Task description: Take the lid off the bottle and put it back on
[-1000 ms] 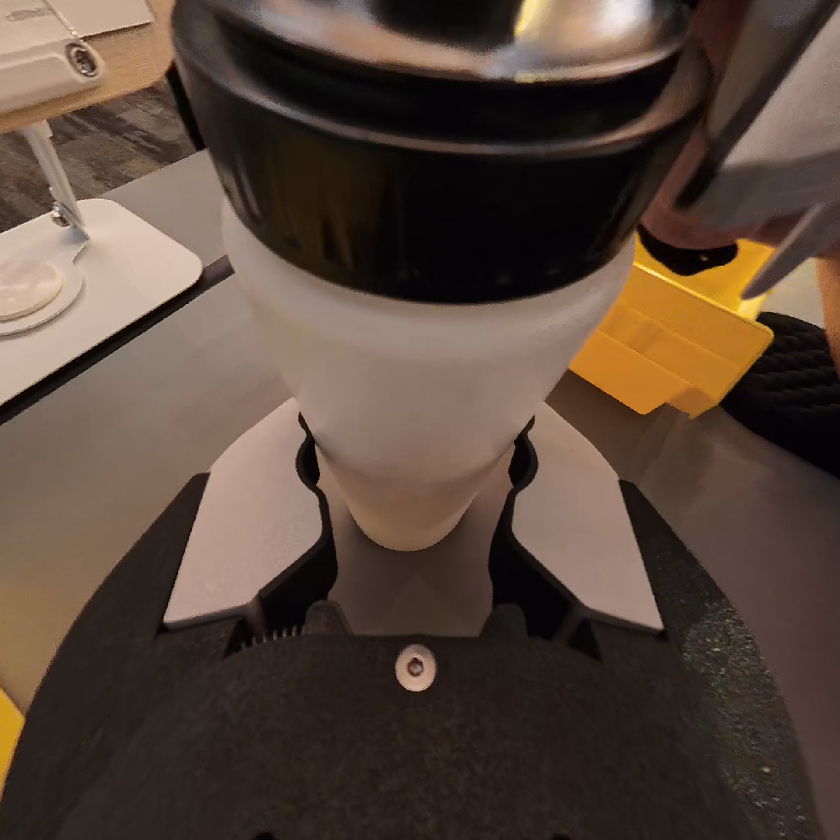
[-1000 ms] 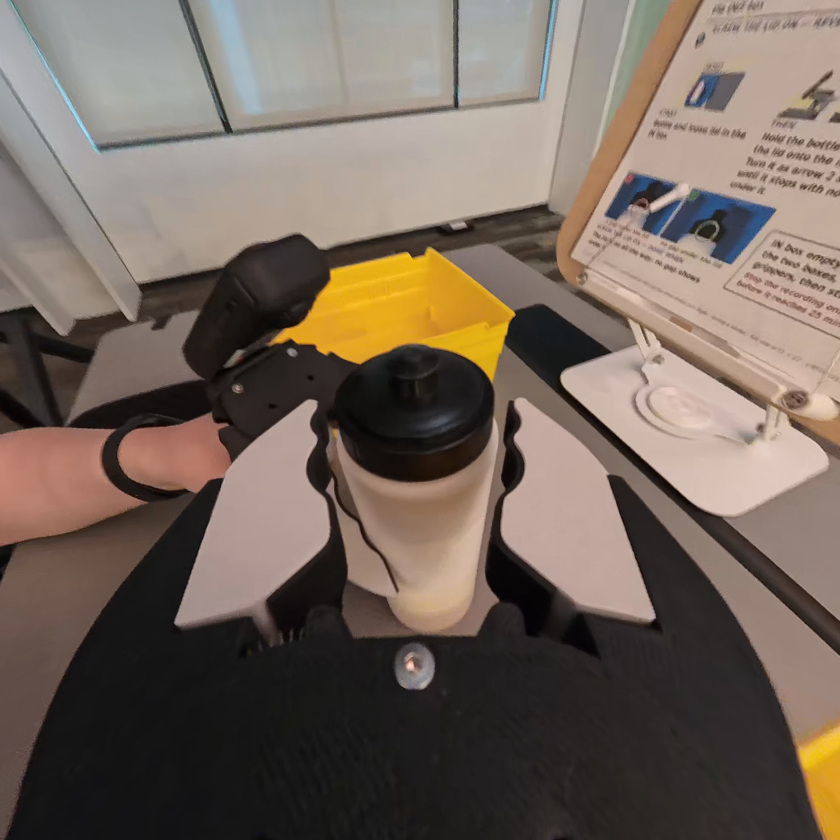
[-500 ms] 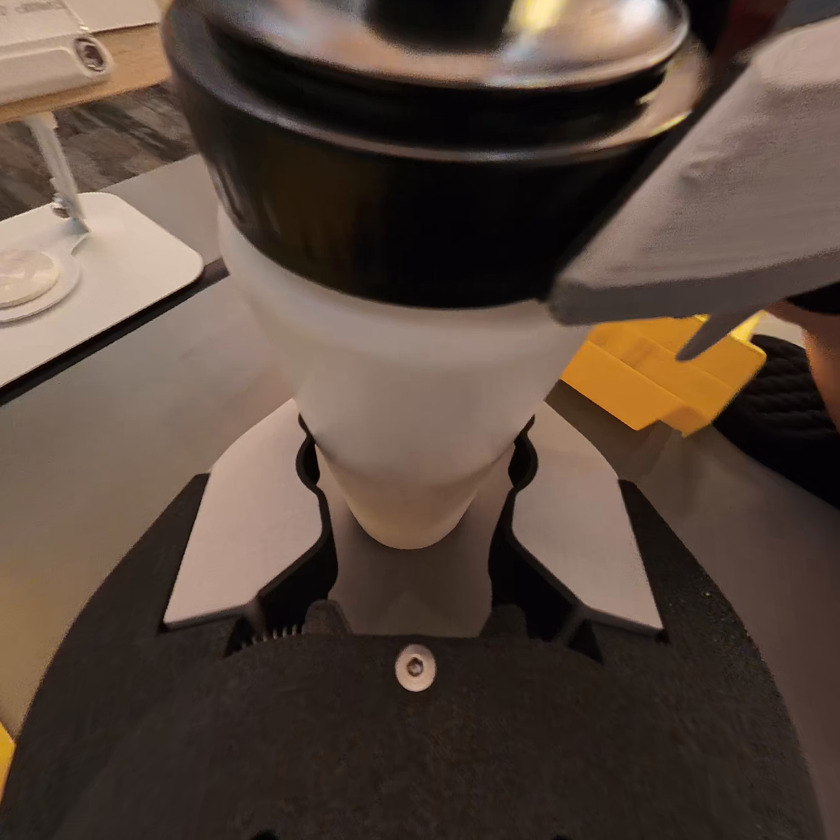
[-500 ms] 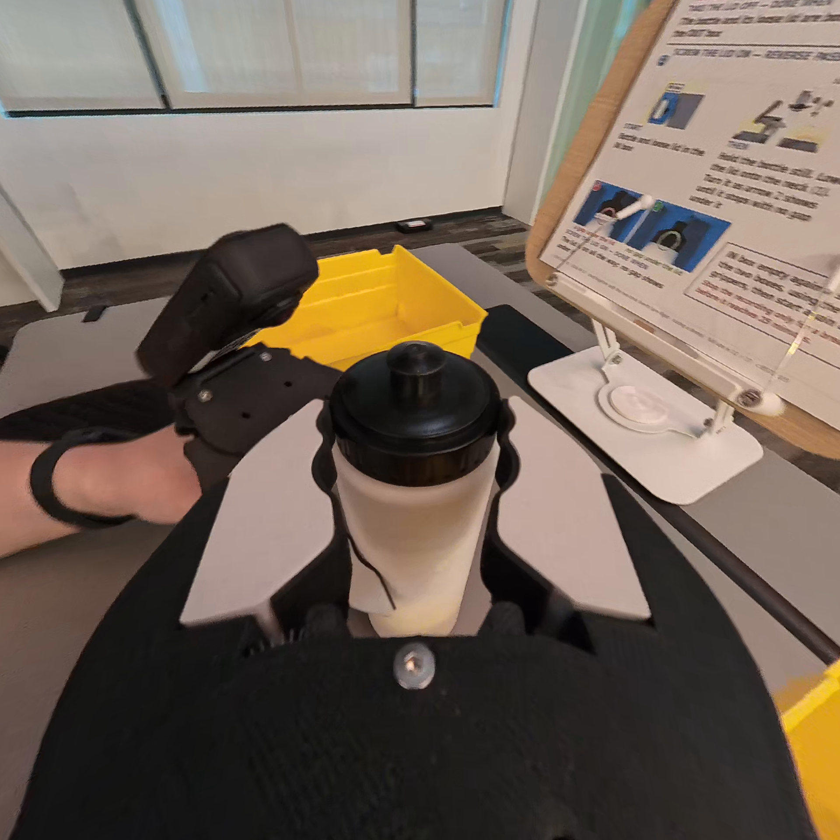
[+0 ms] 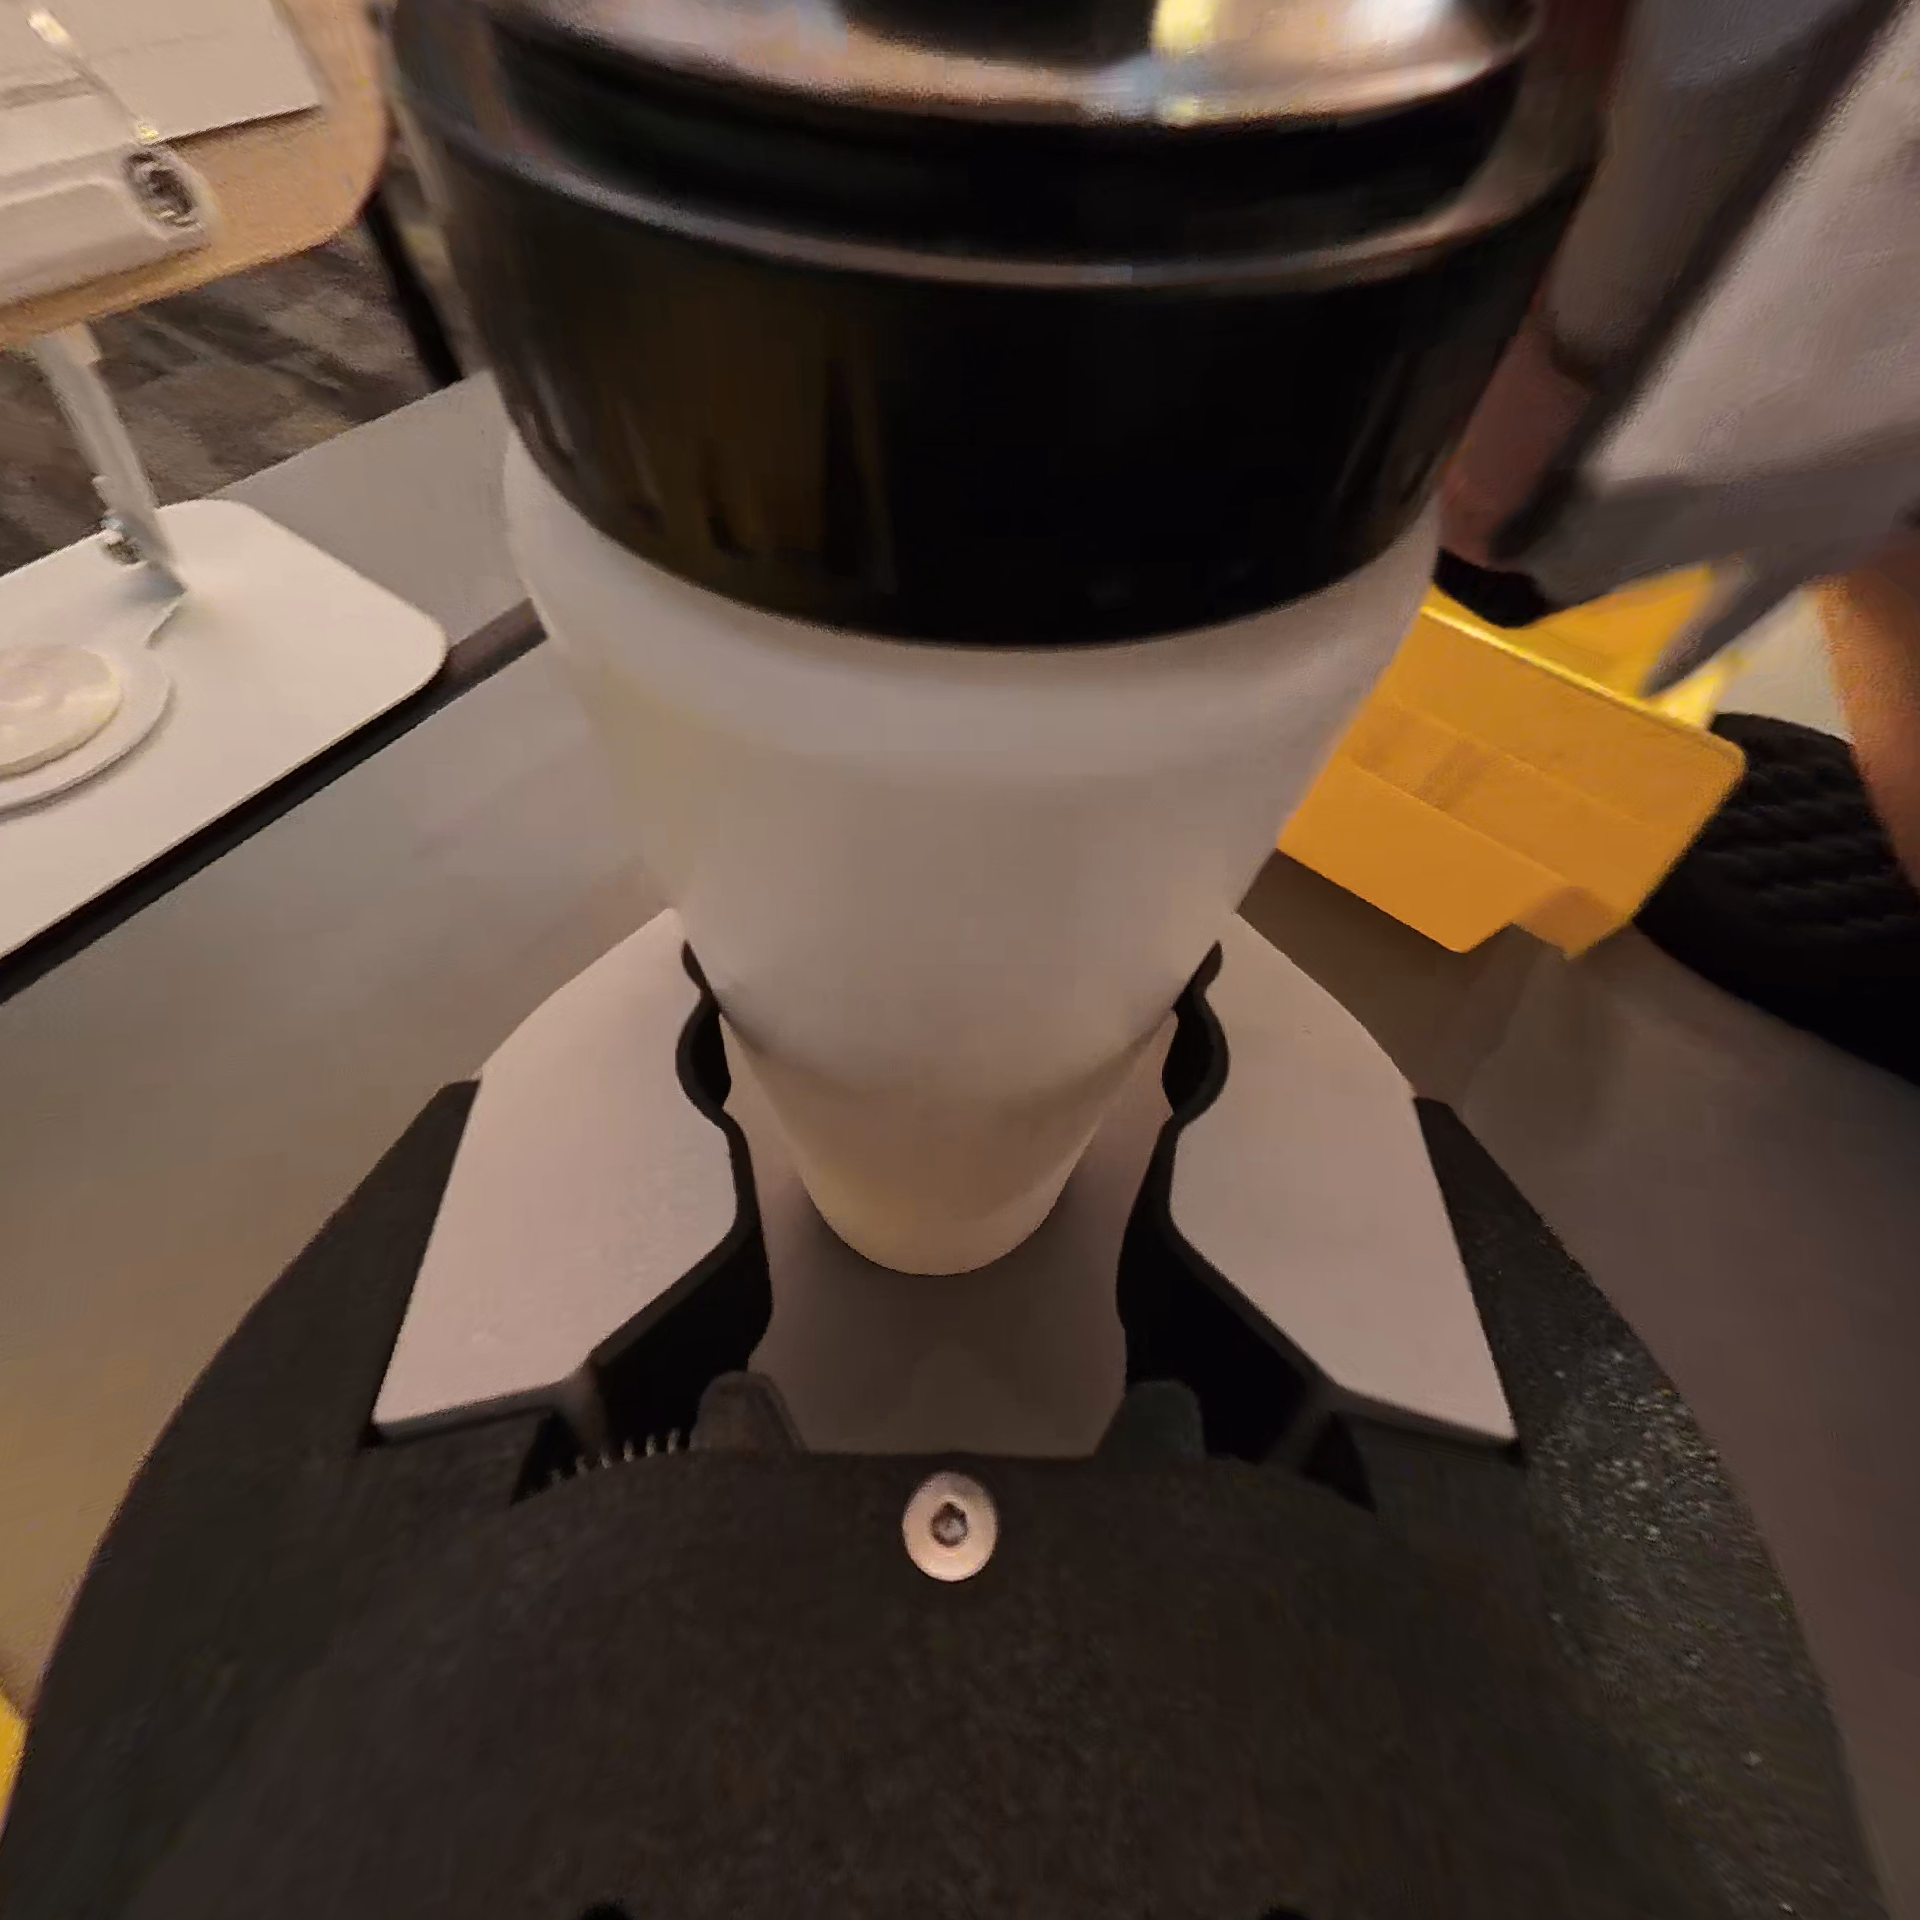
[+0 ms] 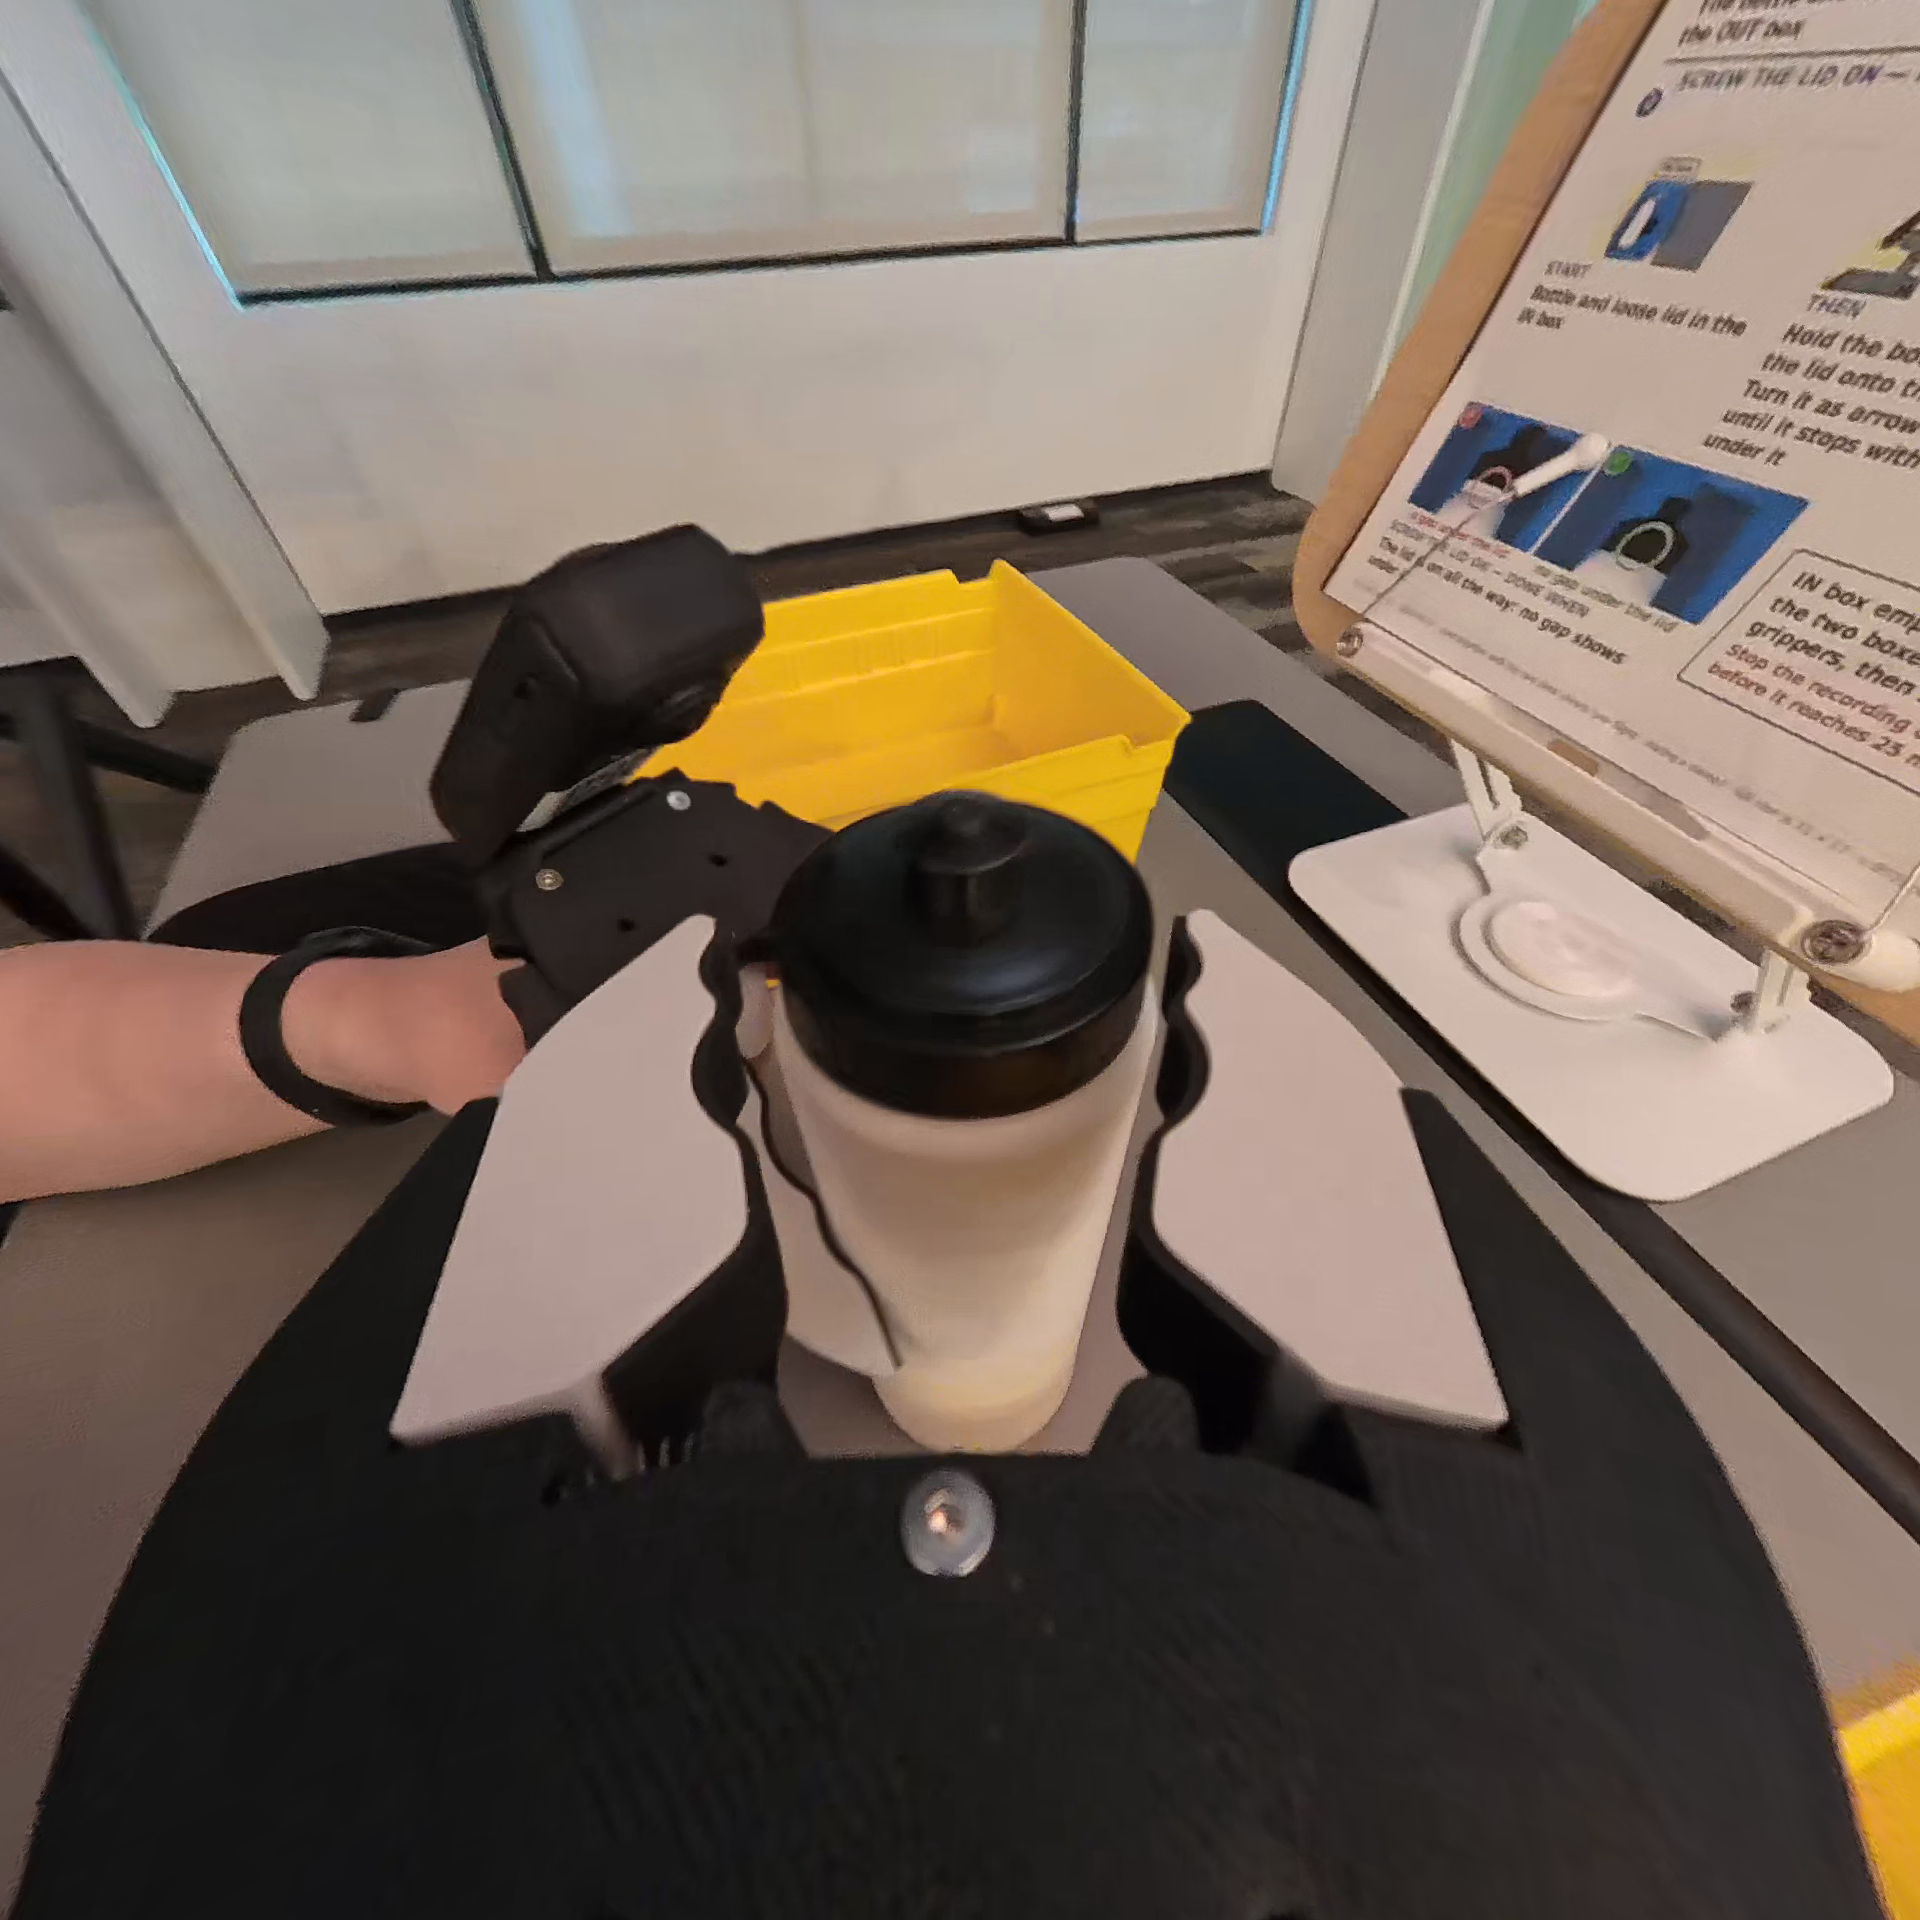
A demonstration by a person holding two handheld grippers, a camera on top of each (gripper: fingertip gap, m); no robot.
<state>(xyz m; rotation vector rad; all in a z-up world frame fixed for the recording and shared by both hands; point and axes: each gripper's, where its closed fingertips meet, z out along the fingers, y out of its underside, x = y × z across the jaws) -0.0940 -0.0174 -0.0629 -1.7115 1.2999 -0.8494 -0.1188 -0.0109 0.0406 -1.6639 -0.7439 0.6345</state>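
Between the fingers of the left gripper [image 5: 951, 1049], the white bottle [image 5: 935, 862] stands clamped low on the table, steadied for unscrewing. At twelve o'clock, its black lid [image 6: 961, 951] sits on; the right gripper [image 6: 956, 1029] straddles it, spread, not touching.

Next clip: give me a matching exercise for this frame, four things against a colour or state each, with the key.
Things:
1. lid
2. bottle
3. bin
4. left gripper

Descriptions:
A. yellow, open-topped, behind the bottle
B. shut on the bottle's lower body
C. black, seated on the bottle
D. translucent white, upright

Pairs: 1-C, 2-D, 3-A, 4-B
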